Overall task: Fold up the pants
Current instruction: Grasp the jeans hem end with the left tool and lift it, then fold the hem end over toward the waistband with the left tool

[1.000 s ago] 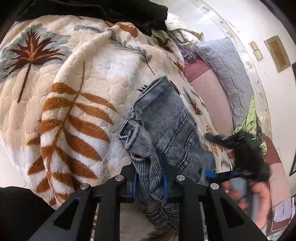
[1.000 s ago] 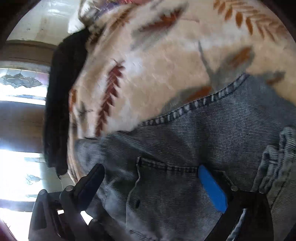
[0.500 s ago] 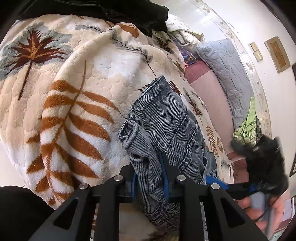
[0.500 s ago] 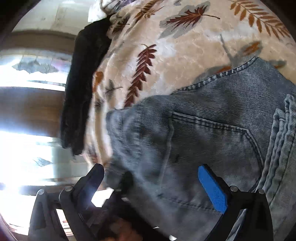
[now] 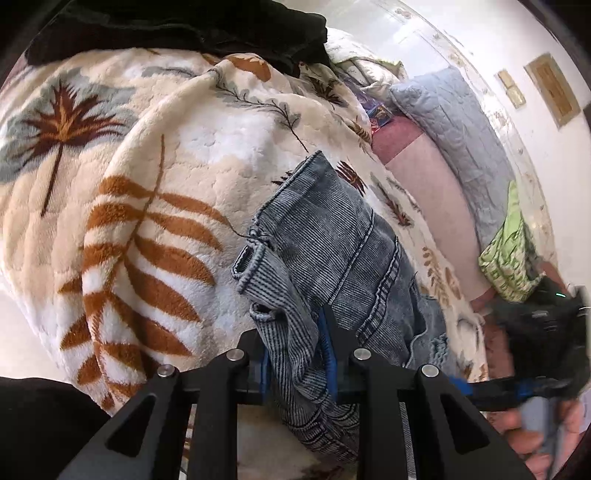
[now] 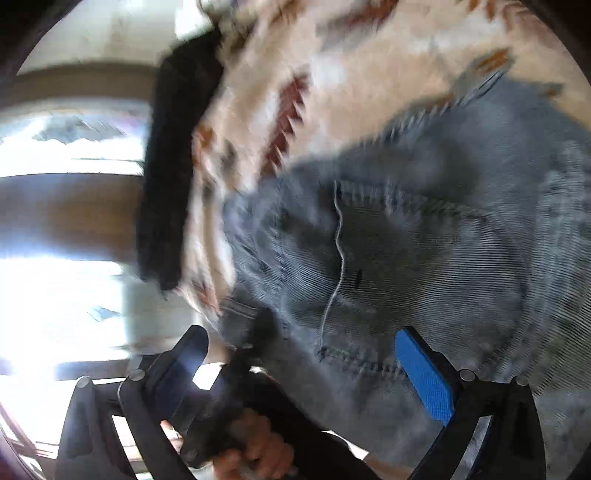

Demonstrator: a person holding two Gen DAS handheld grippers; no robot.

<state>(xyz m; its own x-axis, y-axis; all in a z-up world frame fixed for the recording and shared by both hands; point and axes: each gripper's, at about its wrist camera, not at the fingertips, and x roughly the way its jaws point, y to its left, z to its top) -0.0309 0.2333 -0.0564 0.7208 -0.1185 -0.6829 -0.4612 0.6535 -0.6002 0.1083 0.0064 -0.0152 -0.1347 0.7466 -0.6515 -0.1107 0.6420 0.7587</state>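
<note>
Grey-blue denim pants (image 5: 332, 258) lie folded in a bundle on a fluffy cream blanket with leaf prints (image 5: 147, 184). My left gripper (image 5: 297, 354) is shut on the near edge of the pants, with denim pinched between its blue pads. The right wrist view is blurred; it shows the back pocket side of the pants (image 6: 424, 258). My right gripper (image 6: 306, 369) is open and empty, its jaws wide apart just off the pants. It also shows in the left wrist view (image 5: 535, 350), at the right beside the pants.
A black garment (image 5: 177, 33) lies on the far side of the blanket. A grey-blue quilted pillow (image 5: 454, 136) and a green patterned cloth (image 5: 509, 254) lie on the pink bed sheet at the right. A bright window (image 6: 55, 221) is at the left.
My right gripper has pulled back from the pants toward the right, still open. My left gripper has kept its hold on the denim and barely moved.
</note>
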